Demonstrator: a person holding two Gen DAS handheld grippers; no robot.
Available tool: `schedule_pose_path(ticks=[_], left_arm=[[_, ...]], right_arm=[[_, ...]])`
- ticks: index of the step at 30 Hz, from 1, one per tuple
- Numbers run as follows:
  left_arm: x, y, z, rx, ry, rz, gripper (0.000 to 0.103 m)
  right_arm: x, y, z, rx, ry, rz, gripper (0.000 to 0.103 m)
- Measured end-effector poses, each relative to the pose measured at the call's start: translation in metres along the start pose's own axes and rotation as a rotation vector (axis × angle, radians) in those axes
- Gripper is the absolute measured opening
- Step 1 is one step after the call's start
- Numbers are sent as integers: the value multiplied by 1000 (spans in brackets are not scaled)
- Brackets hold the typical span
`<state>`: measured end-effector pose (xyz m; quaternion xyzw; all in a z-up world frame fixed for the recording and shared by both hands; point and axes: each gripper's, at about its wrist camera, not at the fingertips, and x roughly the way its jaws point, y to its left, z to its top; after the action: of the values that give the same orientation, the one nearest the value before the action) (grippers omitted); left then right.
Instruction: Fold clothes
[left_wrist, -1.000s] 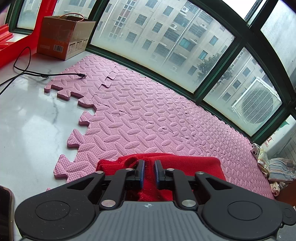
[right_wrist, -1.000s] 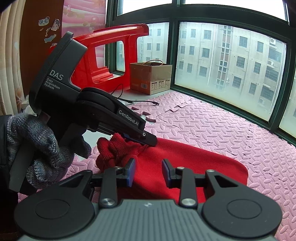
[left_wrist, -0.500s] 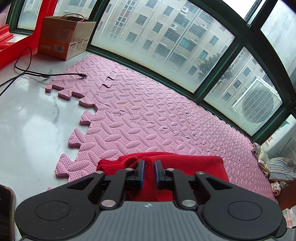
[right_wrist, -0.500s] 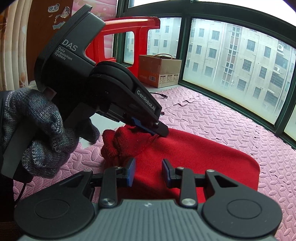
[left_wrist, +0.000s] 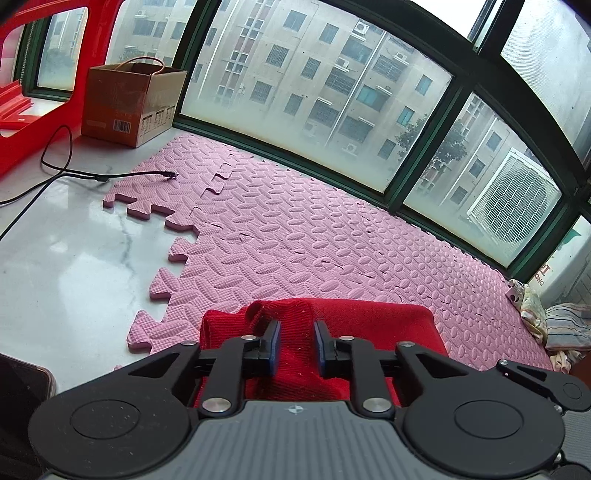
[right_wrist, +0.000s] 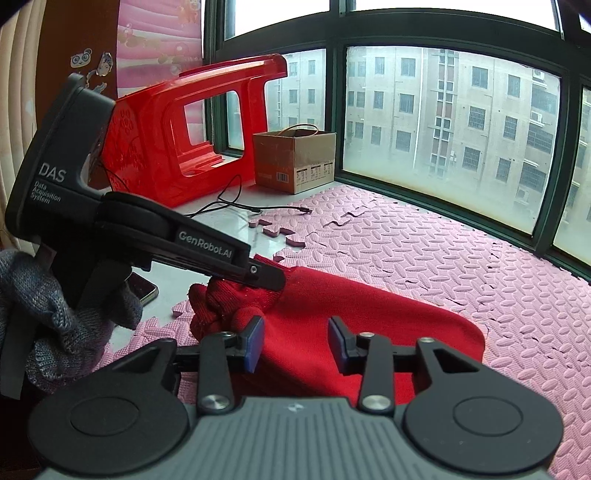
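pink foam mat (left_wrist: 295, 236) lies under a red sweater (right_wrist: 369, 332). left gripper (left_wrist: 295, 345) stands parted over a bunched fold; right gripper (right_wrist: 295, 345) gapes wide, grasping nothing.

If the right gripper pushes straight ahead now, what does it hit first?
Most likely the red garment: it lies right ahead of the open right gripper, with pink foam mat beyond. Depth is uncertain.

Left tongs (left_wrist: 295, 345) apart w/ red knit (left_wrist: 369, 321) bunched between, maybe touching, on pink mat (left_wrist: 295, 236).
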<state>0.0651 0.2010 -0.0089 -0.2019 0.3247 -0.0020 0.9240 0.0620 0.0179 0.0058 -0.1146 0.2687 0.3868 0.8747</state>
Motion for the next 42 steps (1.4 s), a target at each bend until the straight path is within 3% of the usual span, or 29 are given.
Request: schedule_pose_path(ticks=[6,8,13,19,24,32,39,42], left_arm=[[-8,5,-9,-5,-22,92,35],[-6,10,-11,-22,-16,105,43],[-5,14,-14,-37,5,110,47],[1,27,-11,-102,57,53,47],[6,35,-10,-133,90,24,50],[13,43,-9,-171,129,0,58],[16,51,-9,-218,142,-44,55],[17,53,-9,-238,146,-63,48]], right_arm=[[-6,-30,-4,86,8,-35,42],[-6,-42,-7,126,16,-50,43],[-5,-73,-13,228,36,-89,45],[1,-107,-25,367,66,-108,49],[9,-136,-42,531,91,-58,53],[15,-154,-54,666,100,19,55],[25,-166,-69,789,107,94,59],[22,-168,-69,801,96,109,59]])
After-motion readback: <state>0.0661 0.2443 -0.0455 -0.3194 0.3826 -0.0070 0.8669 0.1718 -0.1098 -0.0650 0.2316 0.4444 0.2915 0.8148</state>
